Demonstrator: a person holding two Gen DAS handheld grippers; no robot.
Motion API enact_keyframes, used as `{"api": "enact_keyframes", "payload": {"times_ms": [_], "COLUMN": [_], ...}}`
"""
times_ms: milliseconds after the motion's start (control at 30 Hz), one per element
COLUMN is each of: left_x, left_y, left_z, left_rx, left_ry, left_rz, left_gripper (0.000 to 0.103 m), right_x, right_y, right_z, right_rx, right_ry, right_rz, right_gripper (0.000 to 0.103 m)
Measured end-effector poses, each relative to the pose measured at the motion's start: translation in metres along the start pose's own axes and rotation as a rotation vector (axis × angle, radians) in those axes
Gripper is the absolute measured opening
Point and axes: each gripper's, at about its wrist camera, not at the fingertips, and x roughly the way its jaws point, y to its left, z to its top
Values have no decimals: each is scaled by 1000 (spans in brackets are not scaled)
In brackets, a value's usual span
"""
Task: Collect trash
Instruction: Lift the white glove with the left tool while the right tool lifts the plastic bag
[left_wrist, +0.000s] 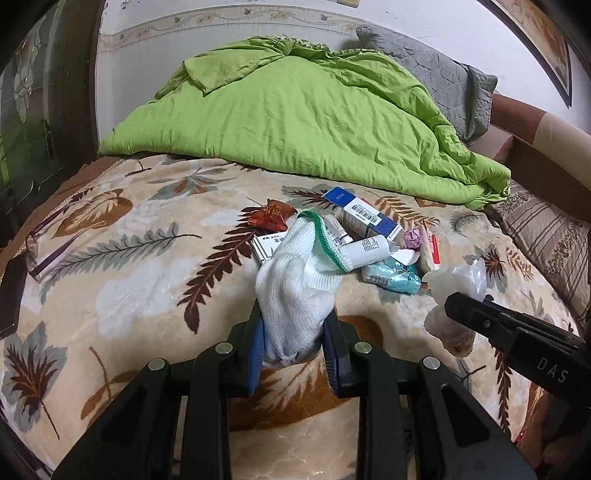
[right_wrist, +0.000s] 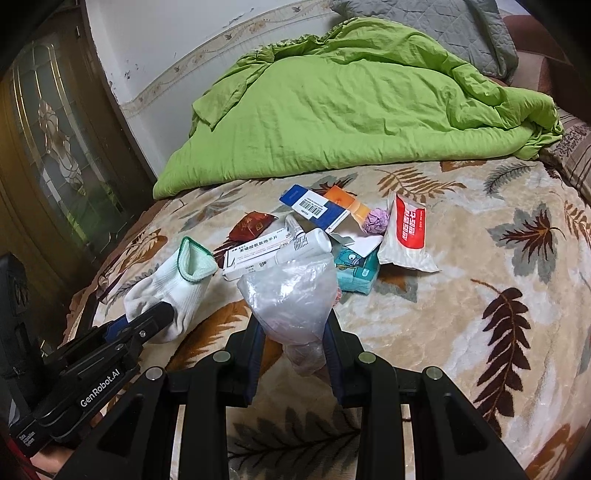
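Observation:
My left gripper (left_wrist: 293, 325) is shut on a white sock with a green cuff (left_wrist: 295, 280), held just above the bed; it also shows in the right wrist view (right_wrist: 173, 284). My right gripper (right_wrist: 293, 332) is shut on a clear plastic bag (right_wrist: 291, 295), also seen in the left wrist view (left_wrist: 458, 291). Behind them a pile of trash lies on the leaf-patterned blanket (right_wrist: 461, 295): a blue and white box (right_wrist: 317, 208), a white medicine box (right_wrist: 255, 258), a white tube (right_wrist: 306, 243), a red wrapper (right_wrist: 251, 227), a teal tissue pack (right_wrist: 356, 271), a purple paper ball (right_wrist: 376, 221) and a red and white packet (right_wrist: 406, 232).
A crumpled green duvet (left_wrist: 303, 118) fills the back of the bed, with a grey pillow (left_wrist: 443, 81) behind it. Glasses (left_wrist: 40, 254) and a dark phone (left_wrist: 13, 295) lie at the bed's left edge. A dark wooden door (right_wrist: 55, 166) stands left. A striped pillow (left_wrist: 546, 236) lies right.

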Motion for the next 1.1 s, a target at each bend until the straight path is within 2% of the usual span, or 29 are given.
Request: {"api": "enact_keyframes", "payload": {"times_ms": [467, 833, 1100], "left_x": [1, -11, -19], "left_y": [-2, -22, -36], "left_z": [0, -2, -5], "left_rx": [-1, 90, 132], "left_ry": [-10, -56, -76], "left_rz": [-20, -14, -25], "left_gripper": [27, 27, 27], "right_x": [-5, -23, -42], "right_y": [0, -10, -18], "right_z": [0, -5, -6], "right_rx": [5, 74, 100], "right_ry": [-24, -57, -81], "right_rz": [7, 48, 44], "right_gripper": [33, 33, 33]}}
